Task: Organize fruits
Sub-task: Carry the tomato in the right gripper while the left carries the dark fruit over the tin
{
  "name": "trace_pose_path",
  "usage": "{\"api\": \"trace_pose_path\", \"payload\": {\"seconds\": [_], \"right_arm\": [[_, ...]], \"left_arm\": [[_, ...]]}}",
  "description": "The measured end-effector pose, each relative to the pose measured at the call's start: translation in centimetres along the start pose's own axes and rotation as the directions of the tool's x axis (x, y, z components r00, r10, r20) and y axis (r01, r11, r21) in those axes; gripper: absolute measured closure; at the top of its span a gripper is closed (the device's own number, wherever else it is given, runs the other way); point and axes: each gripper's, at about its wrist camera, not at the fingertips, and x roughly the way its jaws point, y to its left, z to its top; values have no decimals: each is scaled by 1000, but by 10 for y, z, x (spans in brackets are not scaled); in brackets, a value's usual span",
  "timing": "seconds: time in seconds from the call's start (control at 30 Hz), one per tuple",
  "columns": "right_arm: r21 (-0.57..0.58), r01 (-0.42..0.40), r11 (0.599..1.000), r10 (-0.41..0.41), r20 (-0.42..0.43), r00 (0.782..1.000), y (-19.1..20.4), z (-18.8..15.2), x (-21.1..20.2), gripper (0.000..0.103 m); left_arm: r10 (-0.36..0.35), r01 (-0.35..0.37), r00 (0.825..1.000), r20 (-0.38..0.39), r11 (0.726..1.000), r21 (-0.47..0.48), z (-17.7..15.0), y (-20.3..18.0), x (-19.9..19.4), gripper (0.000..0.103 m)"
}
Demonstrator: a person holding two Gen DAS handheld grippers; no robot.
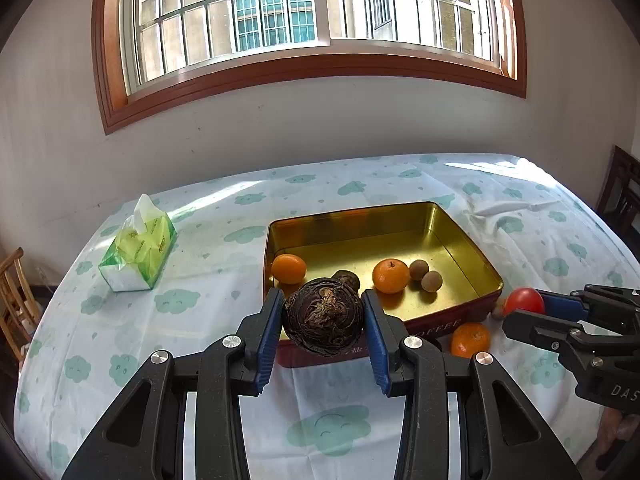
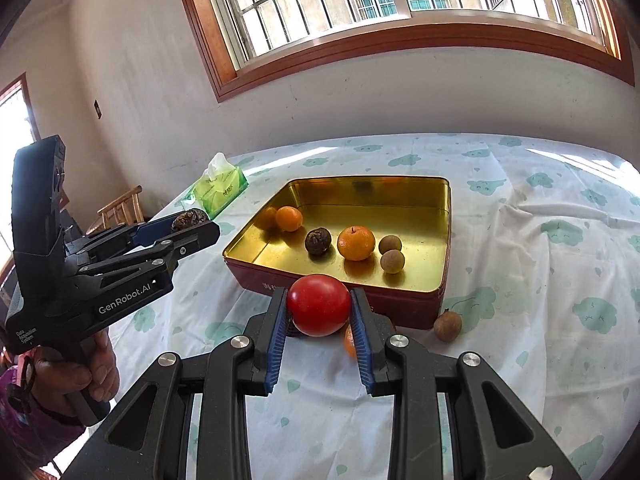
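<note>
We are clamping the left gripper [image 1: 323,320] on a dark, wrinkled water chestnut [image 1: 323,317], holding it in the air just in front of the near rim of the tin tray [image 1: 460,232]. With the right gripper [image 2: 319,312] we are squeezing a red tomato [image 2: 319,305] between the blue pads [image 2: 279,328], also lifted just short of the tray's near wall. In the right wrist view our left hand [image 2: 86,372] is gripping the handle of the left gripper.

Inside the gold-lined tray, a small orange [image 2: 289,218] is lying near the left wall, a second water chestnut [image 2: 318,241] is sitting beside a larger orange [image 2: 356,243], and two longans [image 2: 391,252] are touching each other to its right. Outside the tray, a third orange [image 1: 470,339] is resting on the cloud-print tablecloth [image 1: 200,280] by the near right corner, with another longan [image 2: 447,325] close beside it. A green tissue pack [image 1: 138,246] is standing well apart on the left.
</note>
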Motion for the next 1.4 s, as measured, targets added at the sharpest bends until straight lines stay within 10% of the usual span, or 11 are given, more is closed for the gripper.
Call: {"api": "trace_pose_path", "payload": {"seconds": [1.4], "right_arm": [[17,29,999,-28,-43,999,-28,50,75,75]], "left_arm": [[-25,23,997,-69,999,-27,40,12,84,63]]}}
